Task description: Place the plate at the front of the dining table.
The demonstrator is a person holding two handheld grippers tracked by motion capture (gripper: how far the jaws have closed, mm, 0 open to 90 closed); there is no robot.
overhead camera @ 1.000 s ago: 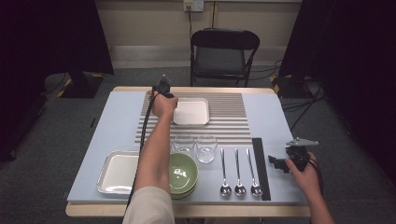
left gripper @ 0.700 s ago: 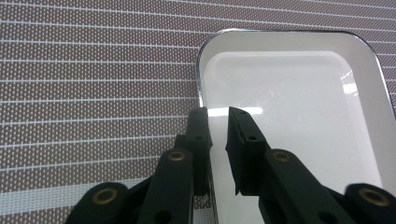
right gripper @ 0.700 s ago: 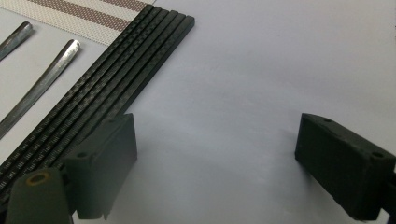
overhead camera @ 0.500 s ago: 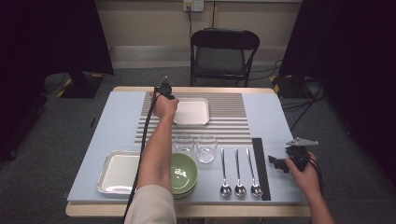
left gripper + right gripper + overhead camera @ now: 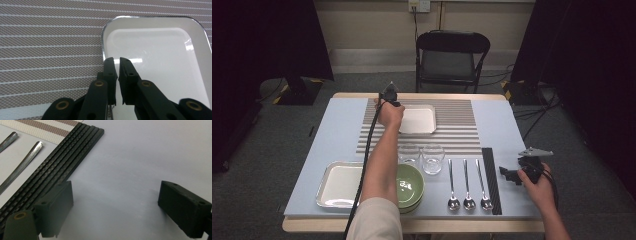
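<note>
I am finding no text, label, brand, number or sign that can be read anywhere around me.

Bare mat [image 5: 462,131] lies open beyond the glasses [image 5: 422,157]; spoons [image 5: 468,182] crowd the near edge.
</note>
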